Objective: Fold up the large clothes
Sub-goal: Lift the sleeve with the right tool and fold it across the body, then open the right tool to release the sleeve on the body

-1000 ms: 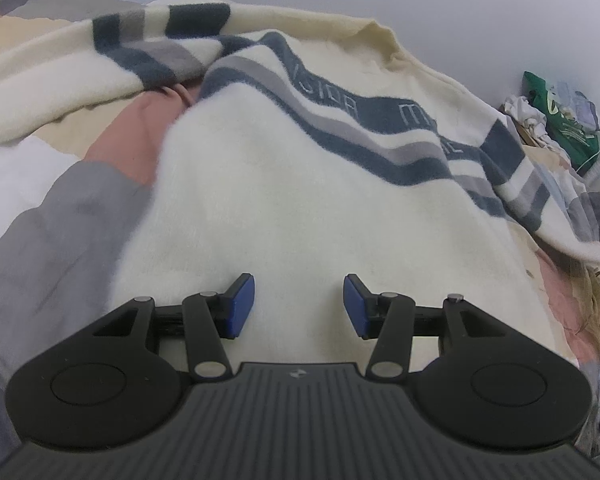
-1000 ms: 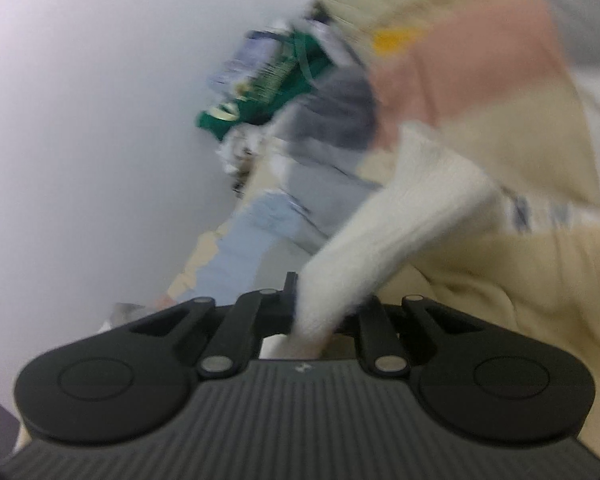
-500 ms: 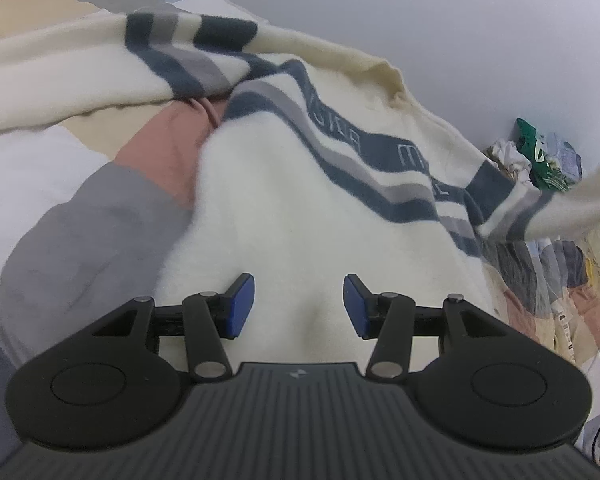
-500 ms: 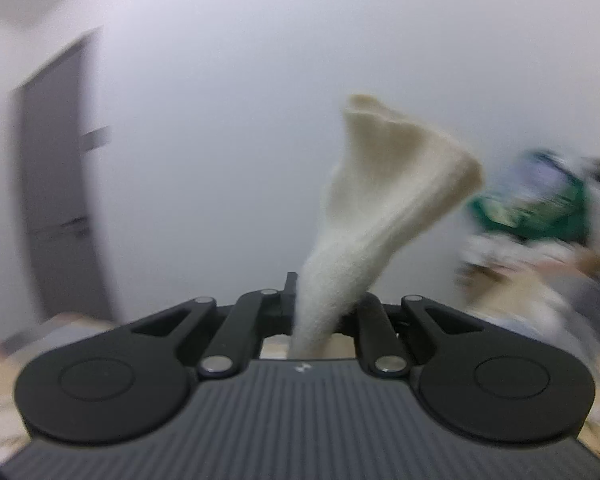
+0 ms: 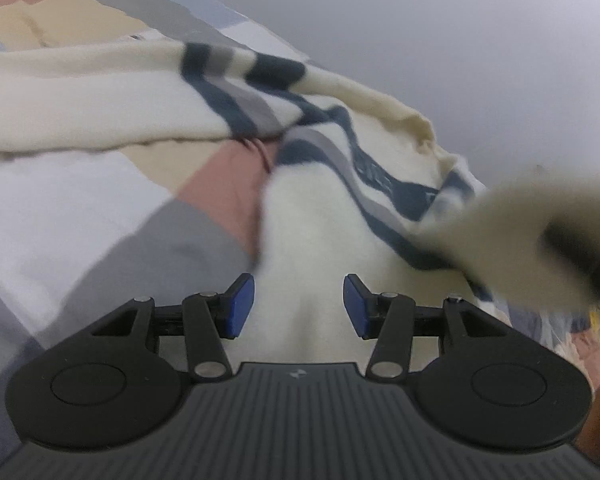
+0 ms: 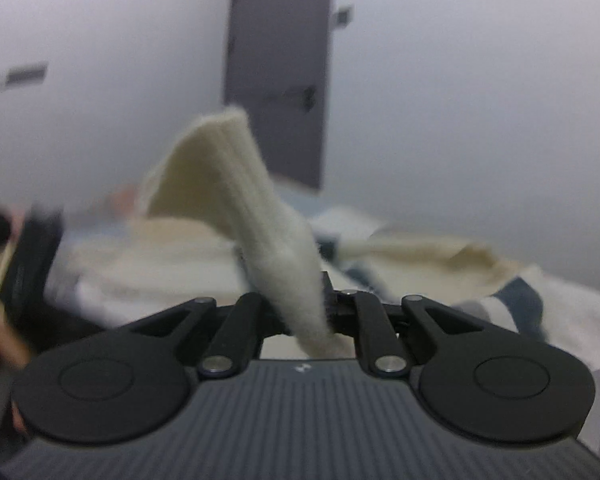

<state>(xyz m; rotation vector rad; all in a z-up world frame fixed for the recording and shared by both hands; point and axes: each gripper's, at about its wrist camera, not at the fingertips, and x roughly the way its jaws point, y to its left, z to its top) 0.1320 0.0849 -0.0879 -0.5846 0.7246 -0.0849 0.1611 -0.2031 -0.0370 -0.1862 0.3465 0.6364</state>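
Our left gripper (image 5: 299, 306) hovers with its blue pads (image 5: 239, 305) spread apart, while our right gripper (image 6: 300, 312) is clamped on cream fabric.

Cream sweater (image 5: 312, 248), navy-and-grey stripes

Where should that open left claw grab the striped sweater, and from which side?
Probably the sweater's near side edge, where it meets the patchwork bedspread. The left gripper hovers open over flat cloth that offers nothing to pinch; the edge is a free fold, best approached from the bedspread side. The right gripper already holds the ribbed cuff.
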